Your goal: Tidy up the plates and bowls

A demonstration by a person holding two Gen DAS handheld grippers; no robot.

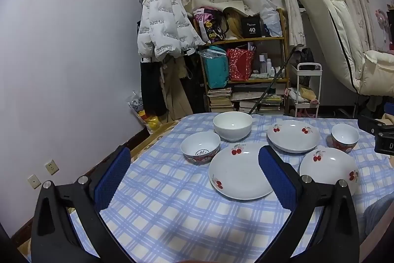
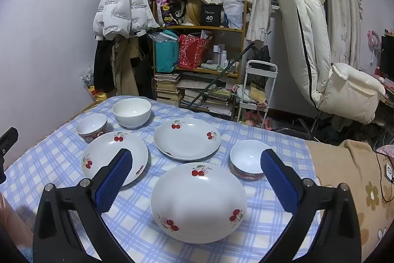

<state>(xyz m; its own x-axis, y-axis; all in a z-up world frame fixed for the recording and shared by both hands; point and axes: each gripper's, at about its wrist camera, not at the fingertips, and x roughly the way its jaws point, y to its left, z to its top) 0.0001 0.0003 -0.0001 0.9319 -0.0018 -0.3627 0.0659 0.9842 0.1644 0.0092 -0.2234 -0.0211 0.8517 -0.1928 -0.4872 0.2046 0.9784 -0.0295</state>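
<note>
- While both my tongs stand wide and empty, nearest cherry plate (image 2: 198,203) lies straight ahead between right gripper (image 2: 197,183) fingers.
- My left gripper (image 1: 194,179) is farther.

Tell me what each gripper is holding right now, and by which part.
Nothing is held. The left gripper and the right gripper both stand open above the table, with no plate or bowl touching their pads.

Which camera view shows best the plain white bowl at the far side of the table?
The left wrist view: the plain white bowl sits near the centre, large and unobstructed. In the right wrist view the same bowl is also whole, but smaller and off to the left.
</note>
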